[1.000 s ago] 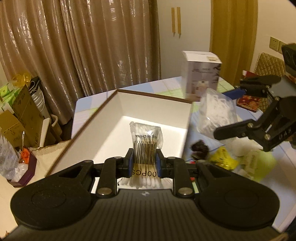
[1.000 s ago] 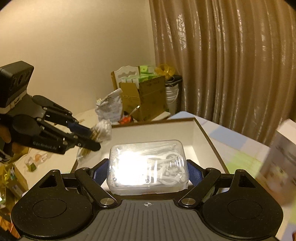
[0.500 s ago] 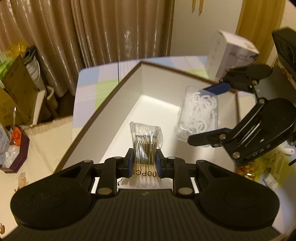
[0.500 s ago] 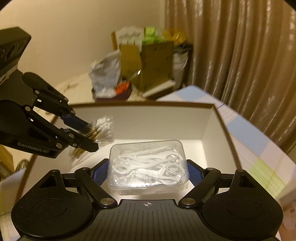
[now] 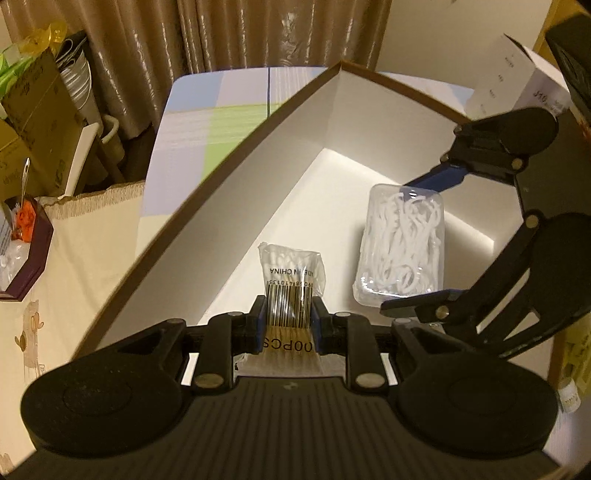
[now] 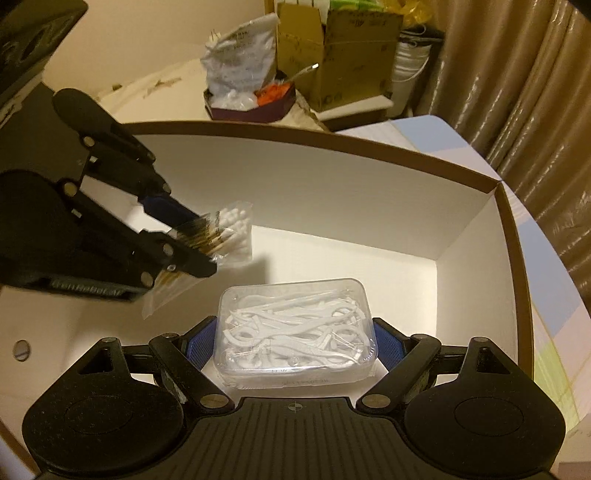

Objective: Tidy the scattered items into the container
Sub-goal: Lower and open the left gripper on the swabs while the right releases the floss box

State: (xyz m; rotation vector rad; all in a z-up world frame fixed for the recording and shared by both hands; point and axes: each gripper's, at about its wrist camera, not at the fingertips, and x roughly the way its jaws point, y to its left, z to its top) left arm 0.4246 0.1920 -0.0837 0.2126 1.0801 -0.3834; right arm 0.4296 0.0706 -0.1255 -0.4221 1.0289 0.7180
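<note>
Nearest my left camera, the left tool (image 5: 287,325) was pinched narrow on a packet of cotton swabs (image 5: 291,284), its barcode facing up between the blue pads. Nearest my right camera, the right tool (image 6: 295,341) was spread wide around a clear case of floss picks (image 6: 295,332), one blue pad pressed to each short end. I held both items above the white floor of the box (image 5: 236,206), inside its brown-edged walls, and I could not tell whether either touched the bottom. From the right camera the left tool (image 6: 192,243) sat to the left with the swab packet (image 6: 231,229) sticking out past its tips; from the left camera the right tool (image 5: 424,243) came in from the right, gripping the case (image 5: 402,247). Past the box lay the checked worktop (image 5: 210,122), with a white carton (image 5: 517,81) standing behind the box's far right wall. Farther off were a cardboard box (image 6: 340,48), a dark tray (image 6: 251,107) of clutter and brown curtains (image 5: 258,33).
</note>
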